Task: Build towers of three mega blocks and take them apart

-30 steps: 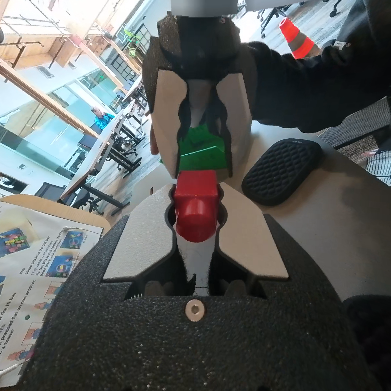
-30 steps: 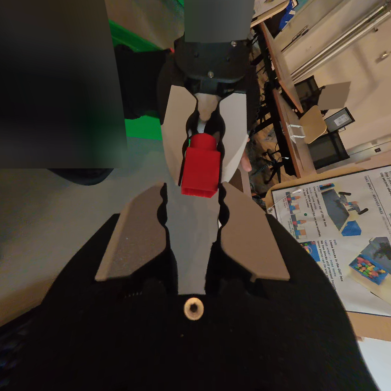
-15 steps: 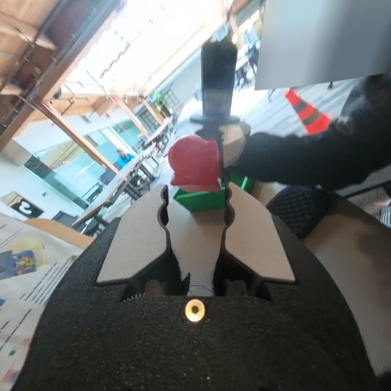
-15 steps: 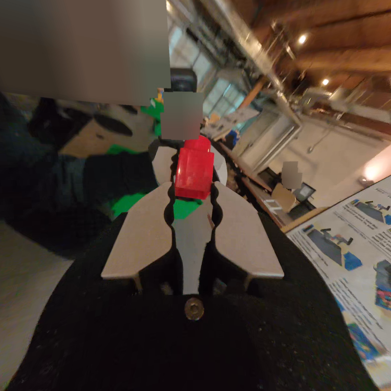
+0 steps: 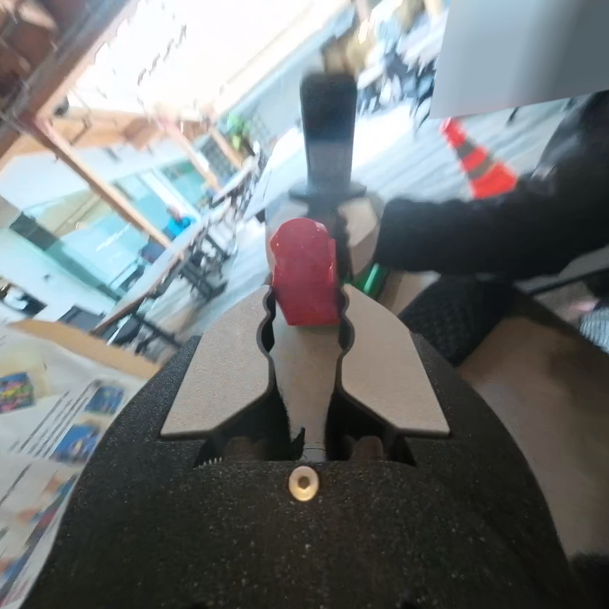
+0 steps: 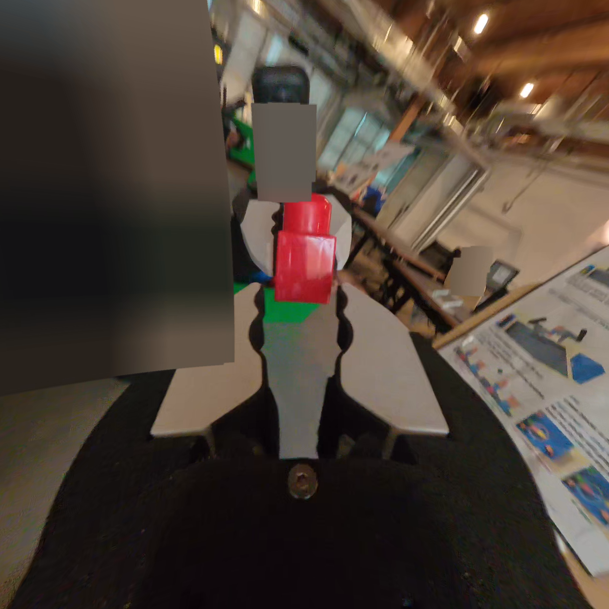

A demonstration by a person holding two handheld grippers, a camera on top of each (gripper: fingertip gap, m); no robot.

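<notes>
A red mega block (image 5: 303, 273) stands stud up between the fingertips of my left gripper (image 5: 306, 293), which is shut on it. The same block shows in the right wrist view (image 6: 304, 263), with the left gripper's grey fingers (image 6: 258, 230) on either side of it. My right gripper (image 6: 298, 290) faces the left one. Its jaws stand a little wider than the block, with a gap on the left side. The right gripper's fingers (image 5: 361, 224) and upright black handle (image 5: 329, 131) show behind the block. Both views are blurred.
A green box (image 6: 290, 313) sits on the table (image 5: 527, 412) behind the grippers. A black padded rest (image 5: 445, 323) lies to the right, under a person's dark sleeve (image 5: 494, 230). A printed instruction sheet (image 6: 527, 395) lies at the side. An orange cone (image 5: 478, 164) stands far off.
Both grippers have swung up from the table to about level. The block's stud faced my left camera and now points up. Half a second ago the left jaws stood wider and the right narrower.
</notes>
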